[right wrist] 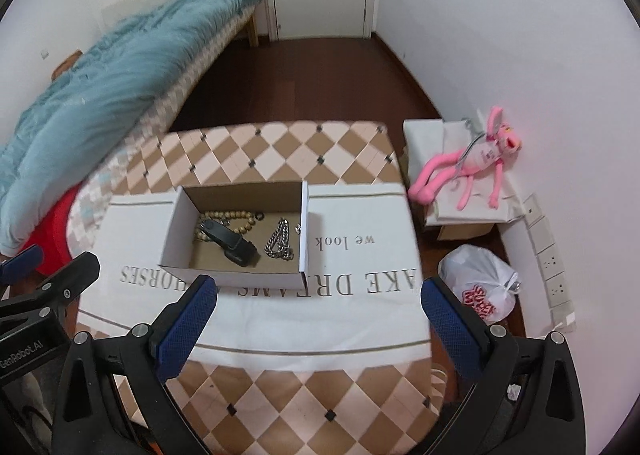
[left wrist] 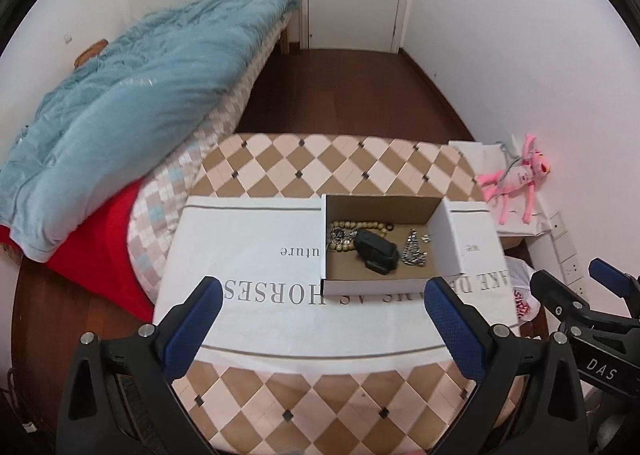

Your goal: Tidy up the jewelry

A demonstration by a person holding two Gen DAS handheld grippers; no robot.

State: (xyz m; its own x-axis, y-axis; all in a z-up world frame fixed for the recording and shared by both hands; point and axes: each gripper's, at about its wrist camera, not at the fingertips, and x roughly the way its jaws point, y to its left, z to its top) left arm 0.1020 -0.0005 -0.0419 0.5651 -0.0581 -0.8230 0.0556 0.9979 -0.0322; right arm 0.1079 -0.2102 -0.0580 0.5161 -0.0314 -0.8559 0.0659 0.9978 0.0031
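While both tongs hover short of open cardboard box [left wrist: 384, 243] on white printed cloth [left wrist: 248, 239], left gripper [left wrist: 322, 313] and right gripper [right wrist: 318, 307] gape wide, empty. Jewelry inside box: wooden bead strand [right wrist: 236, 221], silver chain [right wrist: 280, 241], black watch [right wrist: 232, 241]. Watch long axis diagonal, far-left to near-right. Approach from above, pinch across strap, avoid snagging beads.

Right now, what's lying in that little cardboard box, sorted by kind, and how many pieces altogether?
Wooden bead strand: 1
Silver chain: 1
Black watch: 1
Small dark ring: 1
Small silver piece: 1
Total: 5 that I can make out in the box.
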